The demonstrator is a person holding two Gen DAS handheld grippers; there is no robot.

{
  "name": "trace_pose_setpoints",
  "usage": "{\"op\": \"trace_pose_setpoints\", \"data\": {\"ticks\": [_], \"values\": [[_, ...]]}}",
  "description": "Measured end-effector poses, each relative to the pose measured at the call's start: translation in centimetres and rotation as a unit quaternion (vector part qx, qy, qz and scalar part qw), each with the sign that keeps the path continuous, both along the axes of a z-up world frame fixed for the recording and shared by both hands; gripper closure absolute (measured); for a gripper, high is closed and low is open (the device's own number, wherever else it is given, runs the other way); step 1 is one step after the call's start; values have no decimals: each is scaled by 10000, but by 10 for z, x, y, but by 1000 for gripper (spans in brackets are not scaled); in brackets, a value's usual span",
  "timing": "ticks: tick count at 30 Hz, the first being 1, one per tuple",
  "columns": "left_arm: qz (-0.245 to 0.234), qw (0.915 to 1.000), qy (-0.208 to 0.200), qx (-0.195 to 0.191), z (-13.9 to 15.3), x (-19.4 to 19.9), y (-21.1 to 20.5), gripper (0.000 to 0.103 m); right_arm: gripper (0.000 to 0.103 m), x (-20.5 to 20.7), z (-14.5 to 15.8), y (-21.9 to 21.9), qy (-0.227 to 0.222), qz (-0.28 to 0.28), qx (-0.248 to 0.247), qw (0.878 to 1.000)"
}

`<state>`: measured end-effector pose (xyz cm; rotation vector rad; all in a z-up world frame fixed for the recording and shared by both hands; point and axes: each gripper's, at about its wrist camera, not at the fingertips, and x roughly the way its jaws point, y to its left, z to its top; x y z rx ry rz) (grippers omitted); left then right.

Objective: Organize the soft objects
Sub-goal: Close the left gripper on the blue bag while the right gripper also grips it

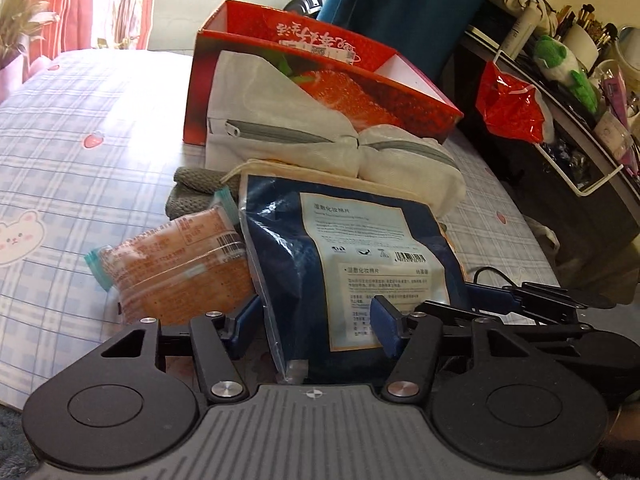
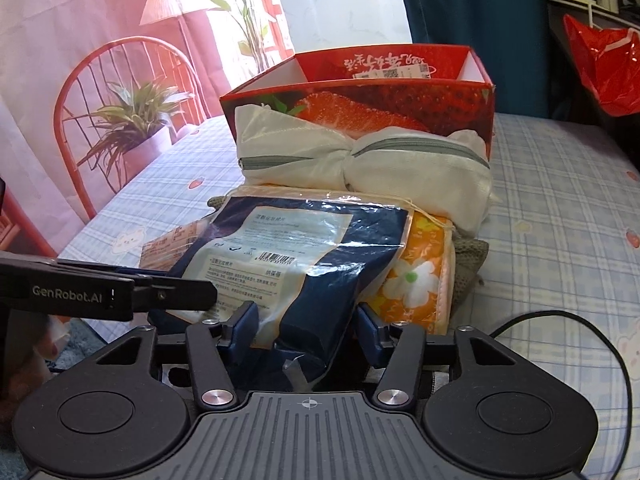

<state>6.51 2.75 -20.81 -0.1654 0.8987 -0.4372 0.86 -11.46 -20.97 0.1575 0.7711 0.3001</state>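
A bed (image 1: 80, 120) under a blue plaid sheet with strawberry and bear prints fills most of both views. On it, upper centre of each frame, stands an open red strawberry-printed box (image 1: 400, 92), (image 2: 440, 100). Leaning on the box's front wall is a white zippered pouch (image 1: 280, 136), (image 2: 380, 160), cinched at its middle. Below that, at frame centre, lies the dark blue packet (image 1: 288, 248), (image 2: 320, 240) with a pale printed label, on top of the pile. An orange flower-print pouch (image 2: 420, 276) lies under its right edge in the right wrist view; an orange snack packet (image 1: 180, 264) lies just left of it in the left wrist view, with grey knitted cloth (image 1: 192, 188) behind.

The left gripper (image 1: 316, 320) has its 2 blue pads on either side of the blue packet's lower end, half-narrowed; whether they press it I cannot tell. The right gripper (image 2: 308, 326) is set the same way across the packet's crumpled lower edge, grip likewise unclear.
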Motion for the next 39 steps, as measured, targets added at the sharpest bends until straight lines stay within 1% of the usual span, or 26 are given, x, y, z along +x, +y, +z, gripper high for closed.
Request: {"op": "trace_pose_setpoints", "data": {"ticks": [2, 6, 8, 14, 25, 30, 34, 39], "values": [[-12, 10000, 22, -81, -1, 2, 1, 43, 56, 1, -1, -1, 11, 11, 44, 10000], [-2, 9996, 90, -258, -5, 6, 2, 44, 56, 6, -3, -3, 55, 9, 120, 9999], [26, 9995, 115, -286, -7, 9, 1, 43, 56, 8, -5, -4, 88, -9, 181, 9998], [0, 9999, 43, -165, -10, 12, -6, 43, 56, 8, -8, -5, 57, -24, 181, 9998], [31, 9998, -6, -189, -11, 13, -6, 42, 56, 9, -10, -7, 15, -46, 262, 9996], [30, 9999, -92, -90, -8, 9, -9, 42, 58, 8, -8, -5, -9, -38, 220, 9998], [35, 9997, -195, -153, -4, 5, -7, 43, 61, 4, -2, -2, -144, -3, 214, 9997], [63, 9982, -527, -268, 11, -1, -3, 43, 61, -1, 11, -2, -450, 51, 219, 9987]]}}
